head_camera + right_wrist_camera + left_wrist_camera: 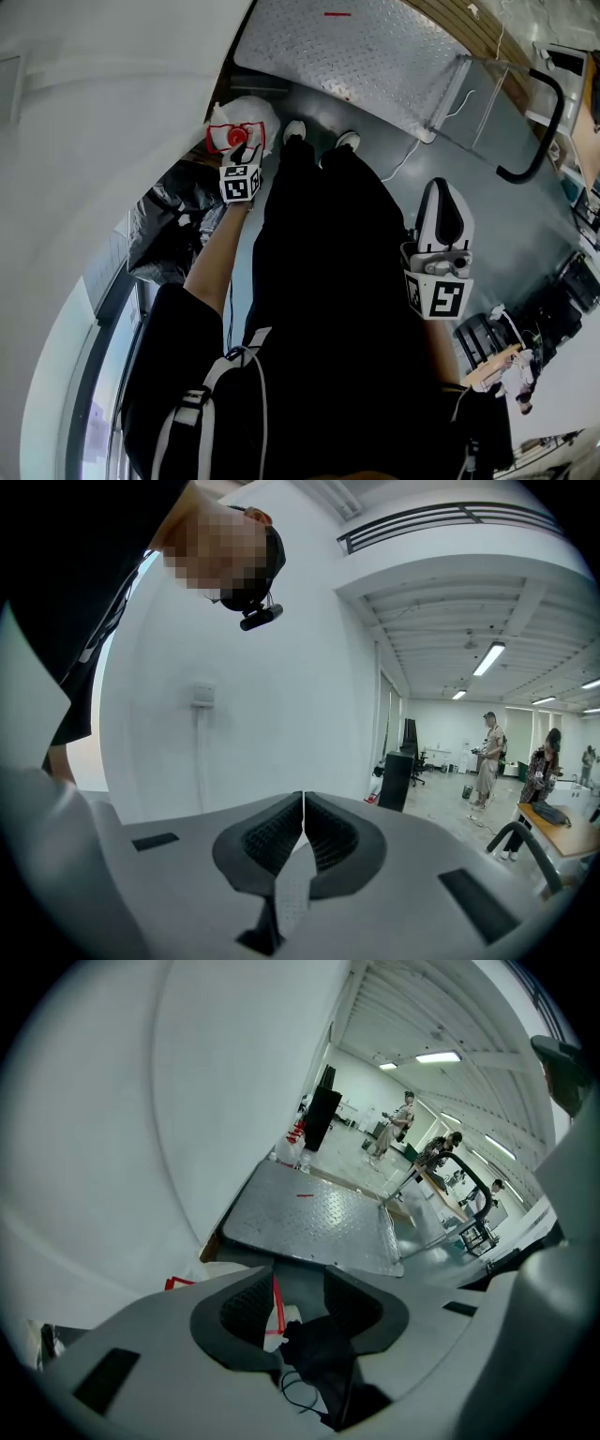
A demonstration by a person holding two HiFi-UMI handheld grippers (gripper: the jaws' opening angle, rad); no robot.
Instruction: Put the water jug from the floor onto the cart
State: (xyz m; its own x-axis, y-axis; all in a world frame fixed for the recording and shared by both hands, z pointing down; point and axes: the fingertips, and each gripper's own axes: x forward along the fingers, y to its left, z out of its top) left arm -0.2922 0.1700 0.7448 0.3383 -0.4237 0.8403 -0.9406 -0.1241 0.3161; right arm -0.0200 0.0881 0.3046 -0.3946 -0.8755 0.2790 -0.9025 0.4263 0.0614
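Note:
The water jug (pixel 258 112) stands on the floor by the wall, pale with a red handle on its top. My left gripper (pixel 240 150) hangs just above that top, pointing steeply down. Its jaws are open; between them the left gripper view shows a red strip (pixel 277 1299) of the jug and a dark shape I cannot identify, neither touched by the pads. The cart (pixel 356 52) is a flat diamond-plate deck beyond my feet, with a black handle (pixel 539 131) at its right end. My right gripper (pixel 442 192) is held at my right side, shut and empty.
A white wall (pixel 84 141) curves along the left, with a black bag (pixel 169 220) at its foot. A white cable (pixel 412 150) trails on the floor beside the cart. My shoes (pixel 294 131) stand next to the jug. Several people (pixel 403 1115) stand far off across the hall.

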